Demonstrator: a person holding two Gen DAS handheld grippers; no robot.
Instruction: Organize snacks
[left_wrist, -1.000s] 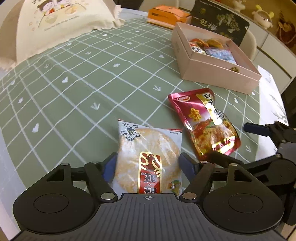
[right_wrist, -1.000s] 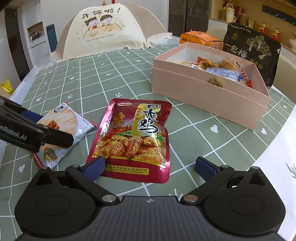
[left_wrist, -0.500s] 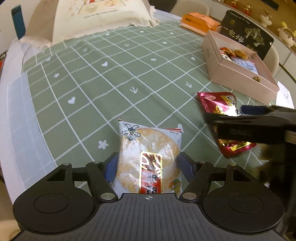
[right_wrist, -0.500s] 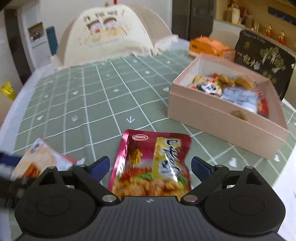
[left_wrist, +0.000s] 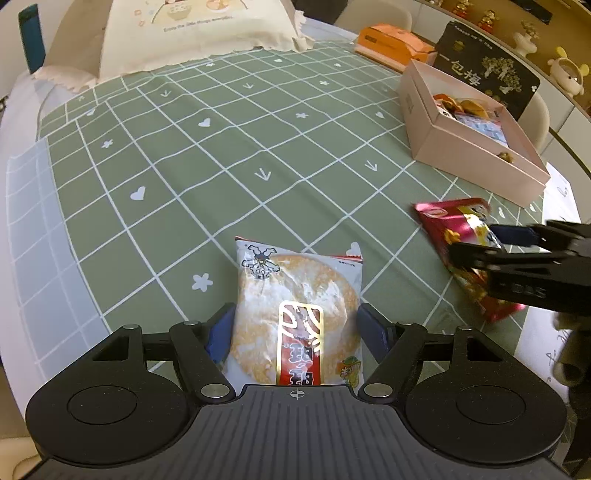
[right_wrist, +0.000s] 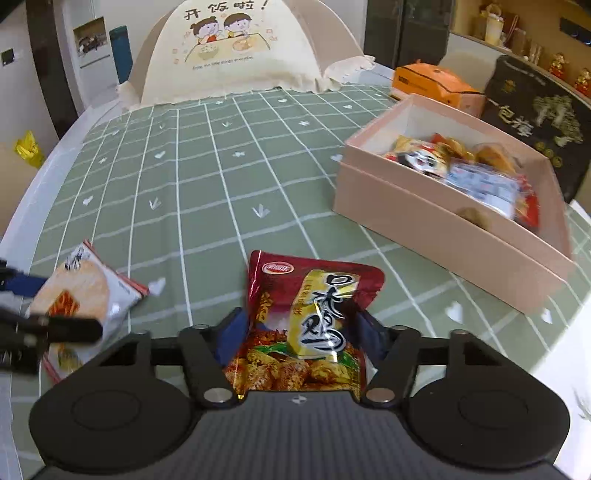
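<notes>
A clear rice cracker packet sits between the fingers of my left gripper, which is shut on its sides. From the right wrist the same packet shows tilted at the left, inside the left gripper. A red chicken snack packet is between the jaws of my right gripper. Those jaws are closing, the pads press its edges and the foil buckles upward. The left wrist view shows the right gripper over that red packet. An open pink box holding several snacks stands at the right.
A cream mesh food cover stands at the far end of the green checked tablecloth. An orange box and a black bag stand behind the pink box. The table's white edge runs along the left and right.
The right gripper's jaws have come in from wide apart onto the red packet, which has crumpled and risen. The left gripper still holds the rice cracker packet, and its view has swung left.
</notes>
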